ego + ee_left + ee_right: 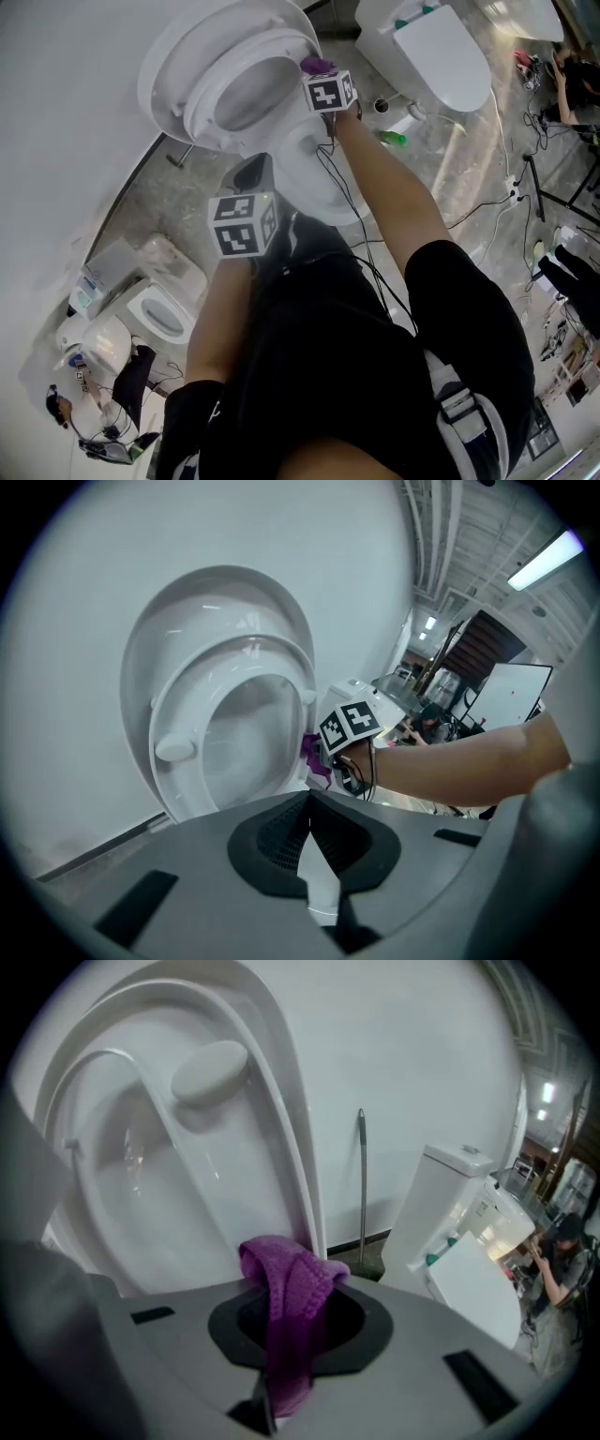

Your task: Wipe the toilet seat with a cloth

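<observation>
The person's black clothing (347, 375) fills the near foreground, and just beyond it the left gripper (309, 822) hangs with its jaws pressed together on nothing, well short of the toilet seat (202, 117), which stands raised against its lid. The right gripper (281, 1335) is clamped on the purple cloth (286, 1288), bunched at the seat's side rim and seemingly touching it. The fold caught between the pads looks narrow, so drag along the rim could tug the cloth free and drop it into the bowl (314, 183) below. A sideways push might also tip the unsupported seat down, since nothing steadies it
</observation>
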`<state>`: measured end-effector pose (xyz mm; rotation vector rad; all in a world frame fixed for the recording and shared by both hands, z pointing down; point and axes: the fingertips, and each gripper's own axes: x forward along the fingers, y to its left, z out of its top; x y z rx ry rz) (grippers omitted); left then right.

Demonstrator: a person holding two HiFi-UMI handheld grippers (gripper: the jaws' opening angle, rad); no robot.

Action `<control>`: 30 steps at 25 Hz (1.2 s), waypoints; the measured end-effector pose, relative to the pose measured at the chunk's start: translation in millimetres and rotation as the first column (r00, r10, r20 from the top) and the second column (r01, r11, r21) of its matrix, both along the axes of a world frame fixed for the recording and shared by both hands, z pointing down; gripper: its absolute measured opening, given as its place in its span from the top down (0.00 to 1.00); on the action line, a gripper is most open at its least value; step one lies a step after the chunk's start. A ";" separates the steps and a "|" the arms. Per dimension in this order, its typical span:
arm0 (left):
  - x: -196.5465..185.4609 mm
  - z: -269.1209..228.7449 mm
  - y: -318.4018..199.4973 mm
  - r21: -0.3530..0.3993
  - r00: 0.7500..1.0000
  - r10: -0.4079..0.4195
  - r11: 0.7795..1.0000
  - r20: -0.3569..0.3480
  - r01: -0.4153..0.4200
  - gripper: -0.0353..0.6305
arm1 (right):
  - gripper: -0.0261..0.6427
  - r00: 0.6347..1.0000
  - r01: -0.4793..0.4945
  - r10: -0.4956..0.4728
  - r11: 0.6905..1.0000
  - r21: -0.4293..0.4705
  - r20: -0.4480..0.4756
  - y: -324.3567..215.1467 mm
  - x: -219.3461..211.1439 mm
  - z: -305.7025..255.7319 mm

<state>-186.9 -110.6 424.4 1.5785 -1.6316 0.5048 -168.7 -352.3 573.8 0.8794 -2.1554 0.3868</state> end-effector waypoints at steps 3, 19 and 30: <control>-2.2 -4.9 3.5 0.004 1.000 0.005 1.000 -0.001 -0.005 0.93 | 0.88 0.999 -0.037 0.037 0.999 -0.003 0.035 0.5 -1.6 -12.6; -5.5 -57.1 15.6 0.087 1.000 0.009 0.996 0.002 -0.009 0.93 | 0.89 0.991 -0.102 0.091 0.988 0.112 0.097 14.6 -3.1 -116.4; -16.8 -86.3 45.2 0.124 1.000 -0.009 0.992 0.024 0.006 0.93 | 0.89 0.996 -0.048 0.034 0.979 0.197 0.077 30.5 -29.7 -174.0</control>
